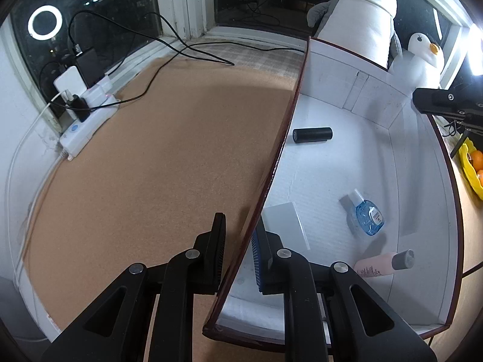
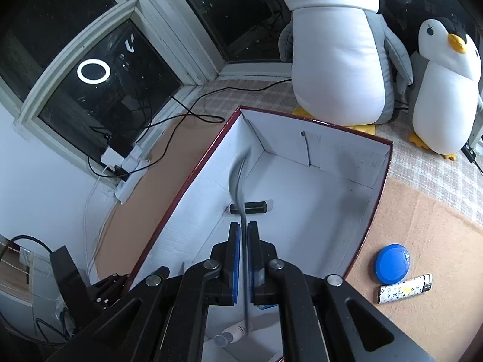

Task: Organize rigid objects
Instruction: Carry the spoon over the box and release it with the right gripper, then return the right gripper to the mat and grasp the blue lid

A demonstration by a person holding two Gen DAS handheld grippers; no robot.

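Note:
A white-lined box with a dark red rim [image 1: 371,111] lies open on the cork mat. My left gripper [image 1: 238,226] is shut on the box's left wall [image 1: 271,181], one finger outside and one inside. In the box lie a black cylinder [image 1: 312,135], a blue bottle [image 1: 369,215], a pink bottle with a grey cap [image 1: 377,267] and a flat white block [image 1: 285,226]. My right gripper [image 2: 244,226] hangs over the box [image 2: 374,199], shut on a thin grey flat piece [image 2: 237,178] seen edge-on. Outside, to the right of the box, lie a blue round lid [image 2: 392,264] and a patterned lighter [image 2: 406,292].
Two plush penguins [image 2: 335,60] stand behind the box by the window. A power strip with plugs and black cables [image 1: 87,111] sits at the mat's left edge. A yellow bowl of oranges [image 1: 474,166] is at the far right. Bare cork mat [image 1: 166,166] stretches left of the box.

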